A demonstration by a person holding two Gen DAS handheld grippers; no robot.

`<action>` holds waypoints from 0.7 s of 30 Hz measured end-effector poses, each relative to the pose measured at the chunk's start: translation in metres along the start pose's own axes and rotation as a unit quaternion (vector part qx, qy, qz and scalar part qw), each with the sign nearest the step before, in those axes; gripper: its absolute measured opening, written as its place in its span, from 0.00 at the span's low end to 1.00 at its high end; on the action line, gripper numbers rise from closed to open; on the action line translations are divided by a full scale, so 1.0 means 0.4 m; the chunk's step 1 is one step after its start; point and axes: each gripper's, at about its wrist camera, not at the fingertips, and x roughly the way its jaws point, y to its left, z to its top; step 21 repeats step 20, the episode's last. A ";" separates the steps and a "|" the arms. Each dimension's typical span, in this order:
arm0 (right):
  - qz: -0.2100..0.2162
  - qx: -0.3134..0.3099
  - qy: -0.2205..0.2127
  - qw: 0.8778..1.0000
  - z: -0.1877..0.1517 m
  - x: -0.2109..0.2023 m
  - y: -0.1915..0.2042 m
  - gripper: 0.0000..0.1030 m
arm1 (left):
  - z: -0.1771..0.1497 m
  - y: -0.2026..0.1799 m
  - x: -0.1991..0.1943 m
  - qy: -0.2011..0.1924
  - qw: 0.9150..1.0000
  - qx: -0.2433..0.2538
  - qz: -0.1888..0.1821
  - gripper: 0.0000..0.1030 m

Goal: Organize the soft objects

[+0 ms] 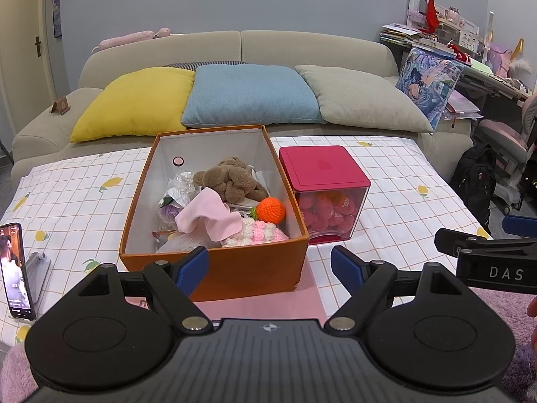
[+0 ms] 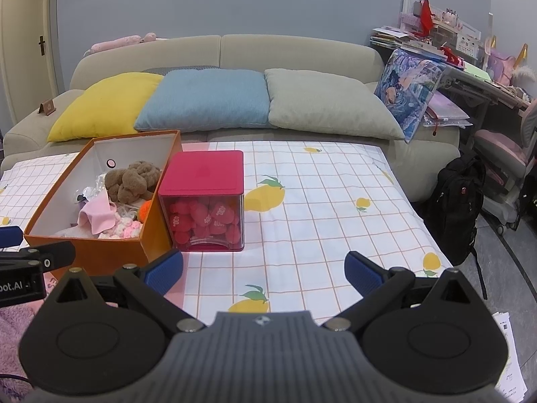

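An open orange box [image 1: 235, 268] [image 2: 100, 252] stands on the table. It holds a brown plush [image 1: 231, 179] [image 2: 131, 181], a pink cloth [image 1: 208, 218] [image 2: 97, 215], an orange crocheted ball [image 1: 270, 210] [image 2: 145, 210], a pink-and-white crocheted piece [image 1: 258, 233] [image 2: 126, 230] and crinkled plastic [image 1: 179, 188]. My left gripper [image 1: 268, 270] is open and empty, just before the box's near wall. My right gripper [image 2: 265, 270] is open and empty over the tablecloth, to the right of the box.
A clear cube with a red lid [image 1: 324, 164] [image 2: 204, 174], full of red soft hearts, stands right of the box. A phone on a stand [image 1: 15, 268] is at the table's left edge. A sofa with cushions [image 1: 251, 95] lies behind. A black backpack [image 2: 456, 208] sits at right.
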 end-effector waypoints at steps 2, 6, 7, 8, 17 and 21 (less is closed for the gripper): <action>0.000 0.000 0.000 1.000 0.001 -0.001 0.000 0.97 | -0.001 0.000 0.000 0.000 1.000 0.000 0.000 0.94; 0.000 0.000 0.000 1.000 0.001 -0.001 0.000 0.97 | -0.001 0.000 0.000 0.000 1.000 0.000 0.000 0.94; 0.000 0.000 0.000 1.000 0.001 -0.001 0.000 0.97 | -0.001 0.000 0.000 0.000 1.000 0.000 -0.001 0.94; 0.000 0.000 0.000 1.000 0.001 -0.001 0.000 0.97 | -0.001 0.000 0.000 0.000 1.000 0.000 0.000 0.94; -0.001 0.000 0.000 1.000 0.001 -0.001 0.002 0.97 | 0.002 0.001 0.000 0.000 1.000 0.001 -0.002 0.94; -0.001 0.000 0.000 1.000 0.002 -0.001 0.002 0.97 | 0.001 0.005 -0.001 0.000 1.000 0.001 -0.002 0.94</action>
